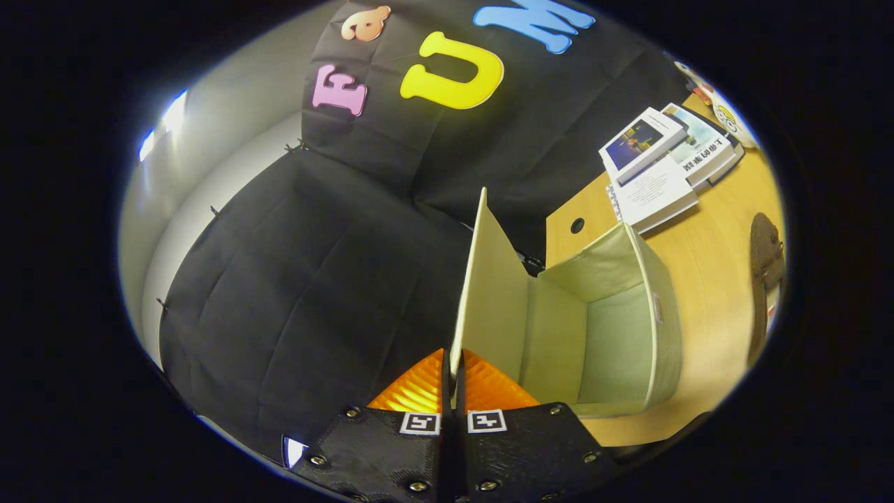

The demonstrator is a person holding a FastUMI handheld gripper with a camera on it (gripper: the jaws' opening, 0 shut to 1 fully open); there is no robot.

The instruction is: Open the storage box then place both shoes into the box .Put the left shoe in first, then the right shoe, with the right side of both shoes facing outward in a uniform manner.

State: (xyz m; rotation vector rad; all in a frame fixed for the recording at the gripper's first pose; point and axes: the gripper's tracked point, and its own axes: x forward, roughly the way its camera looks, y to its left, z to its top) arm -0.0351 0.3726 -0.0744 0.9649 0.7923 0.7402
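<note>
Tongs [452, 377]: clenched on the lower edge of the box lid, one finger pressing each face of the panel.
Lid [489, 293]: pale cloth-covered flap, raised upright and seen edge-on, running straight ahead from between the fingers.
Storage box [663, 307]: pale fabric cube, standing on the desk just beside the raised lid, mouth open; its inner walls and floor are bare.
Shoe [766, 258]: dark brown, lying on the desk beyond the box's far wall, apart from it, partly cut off at the margin of view.
Desk [712, 237]: light wood, with a round cable hole near its back edge, behind the box; a bare strip lies between box and shoe.
Books [663, 164]: a small stack at the desk's back edge, well apart from the box; cover print too small to read.
Booth wall [314, 279]: black cloth hanging behind and beside the lid.
</note>
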